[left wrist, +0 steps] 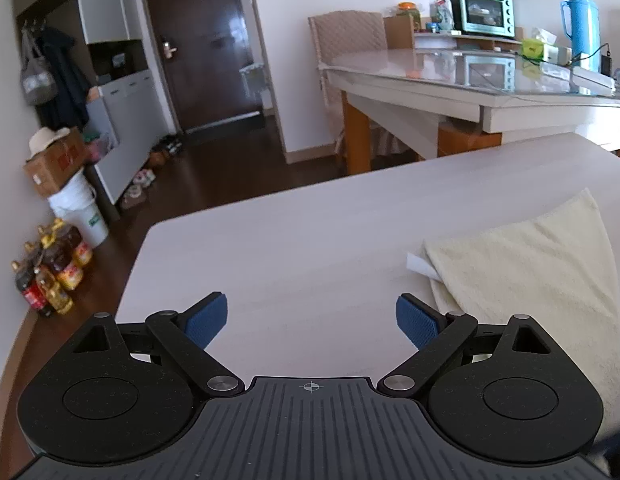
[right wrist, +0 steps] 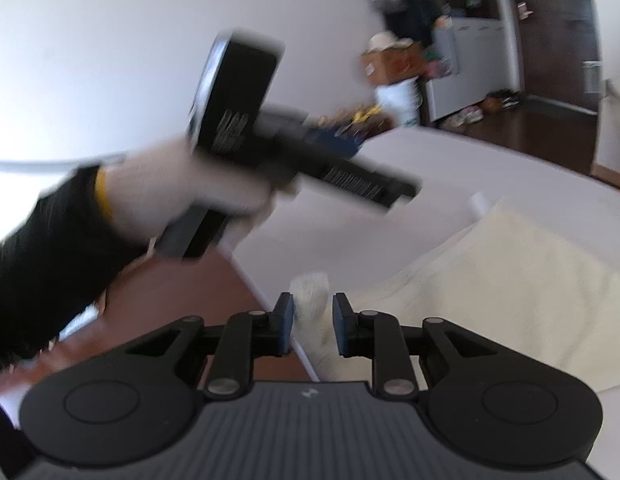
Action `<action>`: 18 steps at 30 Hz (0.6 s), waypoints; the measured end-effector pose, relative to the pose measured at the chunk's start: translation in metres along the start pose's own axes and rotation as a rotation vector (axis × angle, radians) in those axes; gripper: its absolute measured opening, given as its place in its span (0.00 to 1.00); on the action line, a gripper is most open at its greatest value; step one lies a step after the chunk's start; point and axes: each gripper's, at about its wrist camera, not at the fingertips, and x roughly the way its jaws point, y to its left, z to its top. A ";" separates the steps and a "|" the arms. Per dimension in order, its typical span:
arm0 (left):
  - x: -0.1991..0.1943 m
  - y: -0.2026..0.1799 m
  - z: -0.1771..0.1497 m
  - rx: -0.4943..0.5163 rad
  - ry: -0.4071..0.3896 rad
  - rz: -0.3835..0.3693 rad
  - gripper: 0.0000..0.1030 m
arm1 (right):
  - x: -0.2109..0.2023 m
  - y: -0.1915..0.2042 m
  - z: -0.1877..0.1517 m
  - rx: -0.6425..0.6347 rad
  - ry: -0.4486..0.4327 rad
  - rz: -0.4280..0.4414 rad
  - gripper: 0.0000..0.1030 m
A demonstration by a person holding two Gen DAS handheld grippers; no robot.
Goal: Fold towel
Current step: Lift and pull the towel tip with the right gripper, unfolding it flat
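Observation:
A cream towel (left wrist: 526, 264) lies folded on the white table (left wrist: 310, 232), at the right in the left wrist view. My left gripper (left wrist: 312, 320) is open and empty, above bare table left of the towel. In the right wrist view the towel (right wrist: 490, 276) lies ahead and to the right. My right gripper (right wrist: 312, 318) has its jaws narrowly apart with a towel corner (right wrist: 310, 292) between the pads, at the table's near edge; contact is unclear. The left gripper (right wrist: 350, 140) shows blurred at upper left, held in a white-gloved hand.
A white label (left wrist: 420, 266) sticks out at the towel's left edge. The table edge (right wrist: 269, 296) runs beside the right gripper, with brown floor below. A dining table (left wrist: 470, 80) with an oven and a blue thermos stands behind. Bottles (left wrist: 49, 276) stand on the floor at left.

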 end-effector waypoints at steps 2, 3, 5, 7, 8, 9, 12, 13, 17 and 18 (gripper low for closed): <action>0.001 -0.002 0.000 0.005 0.001 -0.027 0.92 | -0.003 -0.016 0.008 0.016 -0.023 -0.071 0.40; 0.004 -0.005 0.001 0.013 -0.001 -0.044 0.92 | -0.004 -0.024 0.012 0.024 -0.035 -0.107 0.43; 0.006 -0.010 0.001 0.024 -0.003 -0.066 0.92 | -0.006 -0.041 0.019 0.041 -0.058 -0.178 0.43; 0.008 -0.017 0.002 0.041 -0.004 -0.094 0.92 | -0.008 -0.055 0.026 0.056 -0.077 -0.241 0.42; 0.010 -0.021 0.001 0.051 0.000 -0.099 0.92 | -0.005 -0.060 0.028 0.059 -0.075 -0.256 0.42; 0.013 -0.025 0.000 0.063 0.007 -0.109 0.92 | 0.002 -0.069 0.033 0.063 -0.069 -0.278 0.42; 0.018 -0.030 -0.004 0.072 0.021 -0.127 0.92 | 0.022 -0.086 0.045 0.078 -0.052 -0.303 0.42; 0.019 -0.031 -0.006 0.073 0.024 -0.131 0.92 | 0.030 -0.091 0.049 0.082 -0.044 -0.303 0.42; 0.024 -0.035 -0.011 0.087 0.042 -0.150 0.92 | 0.059 -0.101 0.060 0.066 -0.006 -0.314 0.41; 0.025 -0.036 -0.012 0.093 0.044 -0.152 0.92 | 0.064 -0.101 0.062 0.053 0.006 -0.318 0.41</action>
